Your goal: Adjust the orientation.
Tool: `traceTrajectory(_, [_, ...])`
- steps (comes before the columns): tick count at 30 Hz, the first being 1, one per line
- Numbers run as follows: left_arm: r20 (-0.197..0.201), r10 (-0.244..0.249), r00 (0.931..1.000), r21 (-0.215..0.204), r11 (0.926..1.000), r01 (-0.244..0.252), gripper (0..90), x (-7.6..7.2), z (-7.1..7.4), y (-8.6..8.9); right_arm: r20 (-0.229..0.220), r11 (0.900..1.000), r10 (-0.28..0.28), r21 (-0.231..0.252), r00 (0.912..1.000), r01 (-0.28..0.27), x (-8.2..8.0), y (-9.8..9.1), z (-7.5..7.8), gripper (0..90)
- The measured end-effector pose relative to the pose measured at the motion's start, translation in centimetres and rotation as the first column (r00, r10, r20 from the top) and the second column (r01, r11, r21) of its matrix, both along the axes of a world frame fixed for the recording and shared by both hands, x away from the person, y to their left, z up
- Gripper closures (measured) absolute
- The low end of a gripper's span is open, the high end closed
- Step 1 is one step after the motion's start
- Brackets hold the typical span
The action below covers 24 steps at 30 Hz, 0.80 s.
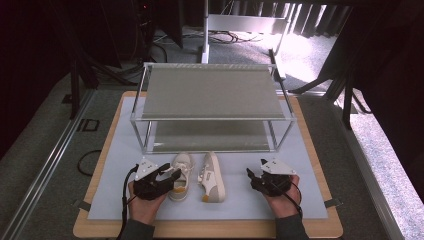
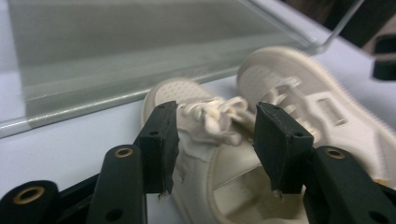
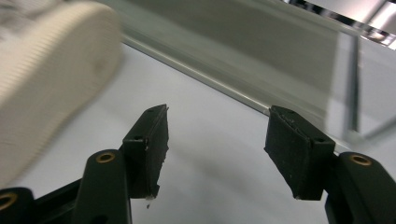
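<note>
In front of the rack [image 1: 212, 95], two pale shoes [image 1: 197, 176] lie side by side. The left gripper [image 1: 170, 175] holds its jaws wide around one shoe's laces; the right gripper [image 1: 253, 176] hovers nearby, jaws wide, empty.

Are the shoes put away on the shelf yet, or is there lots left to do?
Not yet. Both shelves of the rack look bare, so nothing is put away. The left shoe stands upright and the right shoe lies tipped on its side, both on the mat in front. The left gripper is open around the left shoe's laces; the right gripper is open over bare mat. Probably everything is still left.
</note>
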State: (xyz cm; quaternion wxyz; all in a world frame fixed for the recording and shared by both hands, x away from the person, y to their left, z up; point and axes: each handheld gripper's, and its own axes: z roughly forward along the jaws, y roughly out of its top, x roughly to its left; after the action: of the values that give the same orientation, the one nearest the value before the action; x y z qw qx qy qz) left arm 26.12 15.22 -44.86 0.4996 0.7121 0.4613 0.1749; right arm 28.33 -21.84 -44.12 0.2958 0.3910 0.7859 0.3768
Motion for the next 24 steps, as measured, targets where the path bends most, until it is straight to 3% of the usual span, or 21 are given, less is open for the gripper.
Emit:
traceTrajectory(2, [0.020,-0.007,0.9998,-0.010,0.9999,0.007,48.5,-0.2,0.2,0.1,0.001,0.9999,0.015,0.007,0.9999,-0.015,-0.1,0.3,0.2,38.8])
traceTrajectory(3, [0.037,-0.013,0.9992,-0.010,0.9999,0.014,47.3,-0.4,0.3,0.1,0.006,0.9982,0.054,0.026,0.9985,-0.054,-0.5,1.2,0.7,38.8])
traceTrajectory(10, [0.034,-0.010,0.9994,-0.013,0.9999,0.010,46.9,-0.6,0.0,0.3,0.007,0.9905,0.128,0.051,0.9918,-0.128,-0.9,3.1,1.3,38.8])
traceTrajectory(14, [0.033,-0.005,0.9995,-0.013,0.9999,0.006,47.1,-0.6,-0.2,0.5,-0.013,0.9798,0.189,0.070,0.9820,-0.187,-0.9,4.7,1.3,39.1])
traceTrajectory(18, [0.040,0.000,0.9992,-0.019,0.9998,0.001,47.1,-0.7,-0.1,0.6,-0.012,0.9752,0.213,0.065,0.9770,-0.212,-1.0,5.5,1.4,39.0])
traceTrajectory(24, [0.031,0.006,0.9995,-0.030,0.9995,-0.005,46.9,-0.7,-0.2,0.8,-0.013,0.9593,0.275,0.069,0.9613,-0.274,-1.3,7.5,1.7,40.3])
